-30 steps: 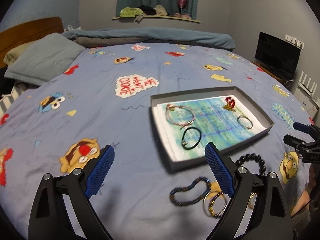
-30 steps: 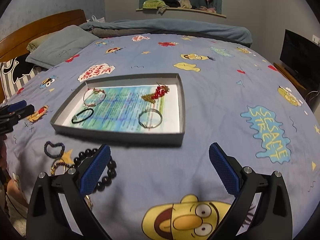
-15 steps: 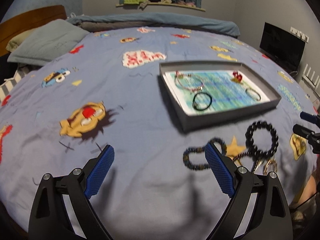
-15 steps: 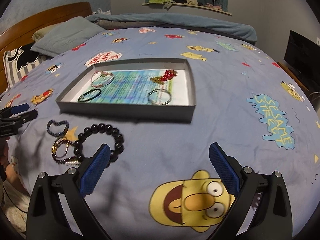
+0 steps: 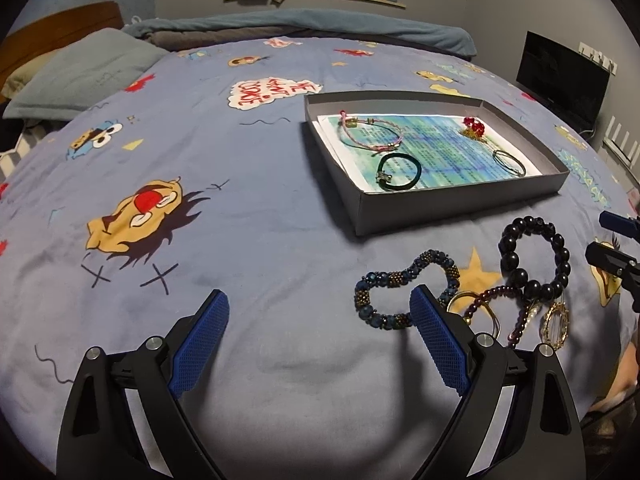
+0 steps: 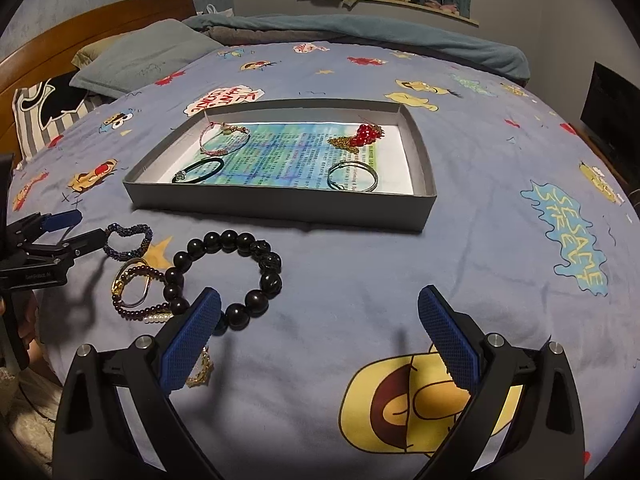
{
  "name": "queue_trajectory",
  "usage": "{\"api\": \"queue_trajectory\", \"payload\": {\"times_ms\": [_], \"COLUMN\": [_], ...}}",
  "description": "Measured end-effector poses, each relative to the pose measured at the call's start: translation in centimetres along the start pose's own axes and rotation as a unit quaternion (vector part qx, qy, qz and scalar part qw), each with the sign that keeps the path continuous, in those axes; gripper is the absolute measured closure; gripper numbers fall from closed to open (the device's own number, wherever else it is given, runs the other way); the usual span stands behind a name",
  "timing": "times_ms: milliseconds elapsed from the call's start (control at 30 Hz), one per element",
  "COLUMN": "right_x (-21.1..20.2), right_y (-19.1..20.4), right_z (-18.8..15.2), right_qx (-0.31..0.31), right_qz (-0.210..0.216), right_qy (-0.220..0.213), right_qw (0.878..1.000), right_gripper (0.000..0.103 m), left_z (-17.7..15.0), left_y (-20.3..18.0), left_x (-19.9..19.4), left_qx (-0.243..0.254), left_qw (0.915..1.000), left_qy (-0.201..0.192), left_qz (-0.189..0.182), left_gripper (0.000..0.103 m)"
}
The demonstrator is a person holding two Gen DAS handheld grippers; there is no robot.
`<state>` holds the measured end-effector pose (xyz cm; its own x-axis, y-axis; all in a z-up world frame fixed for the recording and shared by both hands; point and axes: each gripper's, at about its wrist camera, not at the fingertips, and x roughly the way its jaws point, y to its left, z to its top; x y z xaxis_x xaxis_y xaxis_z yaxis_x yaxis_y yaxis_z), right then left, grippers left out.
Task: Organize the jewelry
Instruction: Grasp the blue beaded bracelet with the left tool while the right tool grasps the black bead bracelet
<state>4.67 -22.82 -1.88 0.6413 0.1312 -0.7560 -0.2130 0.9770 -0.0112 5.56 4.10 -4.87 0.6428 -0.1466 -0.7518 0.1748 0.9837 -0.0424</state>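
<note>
A grey shallow tray [image 5: 452, 210] [image 6: 280, 206] on the bed holds a pink cord bracelet [image 5: 370, 132], a black band [image 5: 400, 171], a red bead piece [image 5: 474, 127] and a silver bangle [image 5: 509, 162]. In front of it lie a blue beaded bracelet [image 5: 404, 276] [image 6: 128, 236], a large black bead bracelet [image 5: 534, 256] [image 6: 226, 276], a thin purple bead strand [image 6: 136, 288] and gold rings [image 5: 556, 324]. My left gripper [image 5: 318, 340] is open and empty, just left of the blue bracelet. My right gripper [image 6: 318, 338] is open and empty, right of the black bracelet.
The bed has a blue cartoon-print cover [image 5: 200, 160]. A grey pillow [image 5: 80, 76] and a wooden headboard [image 6: 100, 20] are at the far left. A folded blanket [image 5: 300, 32] lies across the far edge. A black screen [image 5: 560, 76] stands at the right.
Both grippers have pulled back and lowered toward the near edge of the bed. The loose bracelets in front of the tray now show fully. Both stay open.
</note>
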Motion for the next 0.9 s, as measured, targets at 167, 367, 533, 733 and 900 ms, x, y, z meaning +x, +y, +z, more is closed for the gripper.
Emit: {"api": "queue_trajectory", "payload": {"times_ms": [167, 367, 533, 733, 900], "right_x": [0.6, 1.3, 1.7, 2.3, 2.6], "right_y": [0.0, 0.4, 0.9, 1.1, 1.1], "right_z": [0.2, 0.5, 0.6, 0.5, 0.6], "right_qx": [0.005, 0.004, -0.001, 0.003, 0.009], "right_qz": [0.000, 0.005, 0.019, 0.036, 0.043], "right_qy": [0.003, 0.008, 0.015, 0.025, 0.027], "right_qw": [1.000, 1.000, 1.000, 0.999, 0.999], "right_gripper": [0.006, 0.014, 0.031, 0.049, 0.058], "left_z": [0.1, 0.2, 0.1, 0.0, -0.1], "left_y": [-0.4, -0.9, -1.2, -1.5, -1.4], "left_x": [-0.1, 0.1, 0.3, 0.5, 0.8], "left_qx": [0.011, 0.033, 0.038, 0.044, 0.037], "left_qw": [0.9999, 0.9994, 0.9992, 0.9986, 0.9985], "left_qy": [-0.010, -0.006, -0.002, 0.005, 0.012], "left_qz": [-0.004, -0.001, -0.012, -0.030, -0.040], "left_gripper": [0.014, 0.040, 0.052, 0.068, 0.074]}}
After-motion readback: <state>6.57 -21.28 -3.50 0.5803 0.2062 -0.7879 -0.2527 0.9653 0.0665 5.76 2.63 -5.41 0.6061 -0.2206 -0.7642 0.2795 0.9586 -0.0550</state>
